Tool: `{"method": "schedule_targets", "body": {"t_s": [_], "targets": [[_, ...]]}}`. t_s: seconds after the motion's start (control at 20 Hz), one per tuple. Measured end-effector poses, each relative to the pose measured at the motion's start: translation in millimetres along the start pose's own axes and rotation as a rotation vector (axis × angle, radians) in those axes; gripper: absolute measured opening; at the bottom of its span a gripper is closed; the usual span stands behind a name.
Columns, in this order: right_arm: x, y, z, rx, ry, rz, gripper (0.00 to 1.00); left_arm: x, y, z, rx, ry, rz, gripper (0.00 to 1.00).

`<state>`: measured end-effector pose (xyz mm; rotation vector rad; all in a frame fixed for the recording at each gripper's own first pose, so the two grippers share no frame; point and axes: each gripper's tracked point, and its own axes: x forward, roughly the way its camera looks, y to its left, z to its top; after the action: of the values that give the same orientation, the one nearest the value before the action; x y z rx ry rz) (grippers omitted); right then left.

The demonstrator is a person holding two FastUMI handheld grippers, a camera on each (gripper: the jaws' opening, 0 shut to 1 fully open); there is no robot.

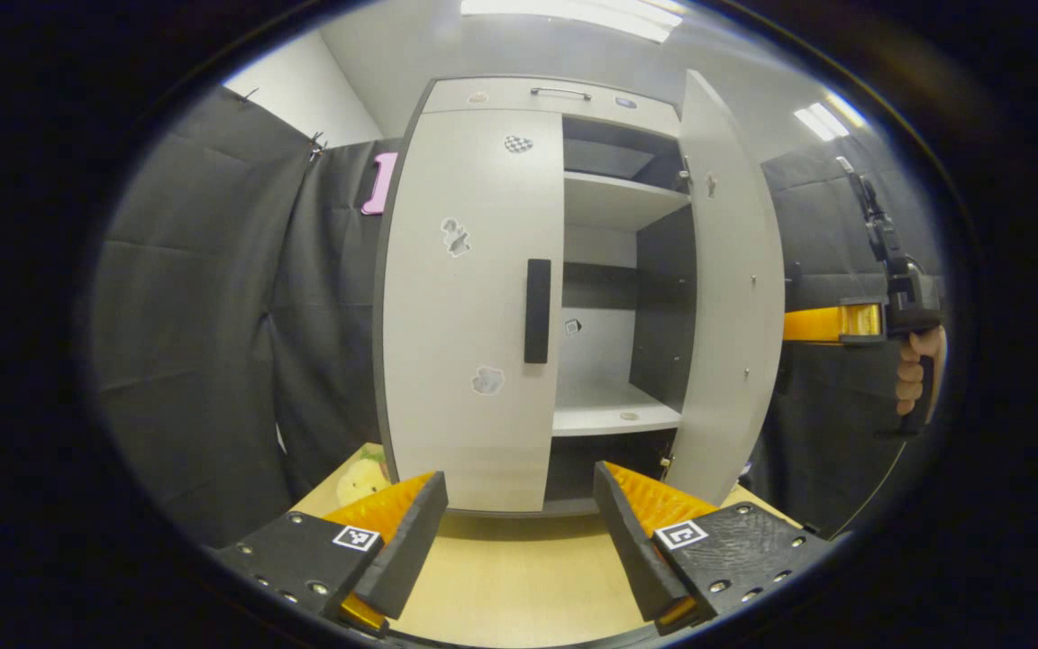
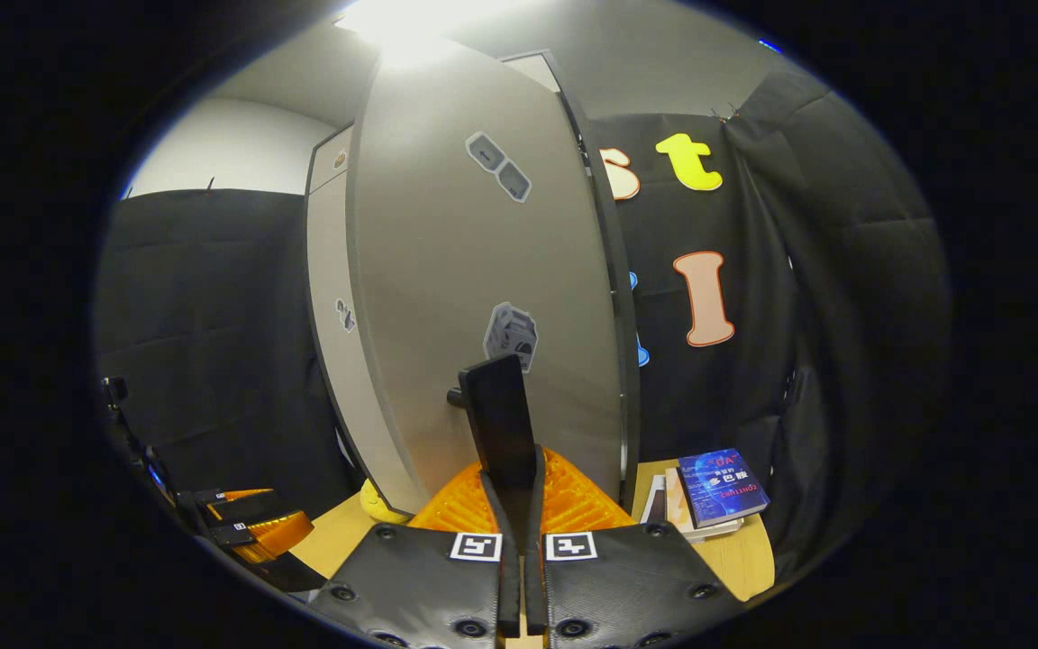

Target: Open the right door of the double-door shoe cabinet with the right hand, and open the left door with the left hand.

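The pale grey shoe cabinet (image 1: 474, 270) stands on a wooden table. Its left door (image 1: 469, 297) is closed, with a black vertical handle (image 1: 536, 311) at its inner edge. The right door (image 1: 726, 297) is swung wide, baring the shelves (image 1: 614, 410). My left gripper (image 1: 519, 541) hovers open low in front of the cabinet, short of the left handle. In the right gripper view, my right gripper (image 2: 514, 464) is shut on the right door's black handle (image 2: 496, 406). The right gripper (image 1: 843, 323) and the hand (image 1: 914, 370) holding it also show past the open door's edge.
The light wooden tabletop (image 1: 519, 577) runs under the cabinet. A yellow plush toy (image 1: 359, 479) lies at the cabinet's lower left corner. Books (image 2: 717, 491) are stacked on the table right of the open door. Black cloth walls close in on both sides.
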<state>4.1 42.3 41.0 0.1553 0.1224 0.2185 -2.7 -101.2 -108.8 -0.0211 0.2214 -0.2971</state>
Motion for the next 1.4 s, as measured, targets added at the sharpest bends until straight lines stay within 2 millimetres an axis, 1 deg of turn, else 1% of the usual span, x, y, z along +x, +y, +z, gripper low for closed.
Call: {"method": "schedule_targets", "body": {"t_s": [0.15, 0.3, 0.4, 0.55, 0.6, 0.65, 0.8, 0.85, 1.0, 1.05, 1.2, 1.25, 1.3, 1.4], "targets": [[-4.9, -10.1, 1.8, -0.034, 0.005, 0.029, 0.04, -8.9, -7.8, -6.6, -0.002, 0.018, 0.045, 0.94], [-12.8, -28.5, 2.3, -0.048, 0.023, 0.016, 0.04, -18.7, -17.7, -18.9, -0.013, 0.048, 0.075, 0.94], [-16.0, -45.9, 6.7, -0.048, 0.02, -0.011, 0.04, -24.0, -22.6, -24.3, -0.02, 0.064, 0.095, 0.94], [-19.0, -82.5, 13.0, -0.082, 0.007, -0.087, 0.03, -28.2, -29.4, -29.7, -0.036, 0.082, 0.102, 0.94], [-19.5, -83.5, 12.5, -0.088, 0.01, -0.072, 0.03, -29.1, -30.2, -31.6, -0.036, 0.091, 0.106, 0.94], [-17.9, -76.8, 10.8, -0.079, 0.019, -0.041, 0.02, -29.4, -30.2, -30.6, -0.037, 0.095, 0.105, 0.94], [-18.5, -81.6, 12.5, -0.105, 0.001, -0.066, 0.0, -28.5, -32.6, -19.2, -0.031, 0.072, 0.091, 0.94], [-18.4, -81.0, 12.3, -0.093, -0.002, -0.08, 0.03, -29.7, -31.0, -15.3, -0.027, 0.066, 0.087, 0.94], [-20.5, -82.1, 11.2, -0.043, -0.01, -0.122, 0.02, -34.4, -22.2, -6.1, -0.009, 0.049, 0.063, 0.94], [-20.5, -85.6, 12.5, -0.04, -0.01, -0.154, 0.03, -36.0, -13.0, -3.9, 0.012, 0.049, 0.067, 0.94], [-23.8, -82.9, 10.1, -0.063, 0.012, -0.212, 0.02, -46.6, 9.3, 4.9, 0.052, 0.037, 0.082, 0.95], [-26.7, -82.9, 10.0, -0.079, 0.015, -0.232, 0.0, -51.0, 17.2, 7.8, 0.053, 0.032, 0.086, 0.95], [-32.4, -81.1, 10.1, -0.083, 0.008, -0.244, 0.02, -55.3, 25.7, 9.5, 0.048, 0.023, 0.088, 0.95], [-45.2, -76.3, 5.6, -0.053, 0.004, -0.261, 0.02, -61.6, 37.3, 11.5, 0.027, 0.014, 0.081, 0.94]]}}
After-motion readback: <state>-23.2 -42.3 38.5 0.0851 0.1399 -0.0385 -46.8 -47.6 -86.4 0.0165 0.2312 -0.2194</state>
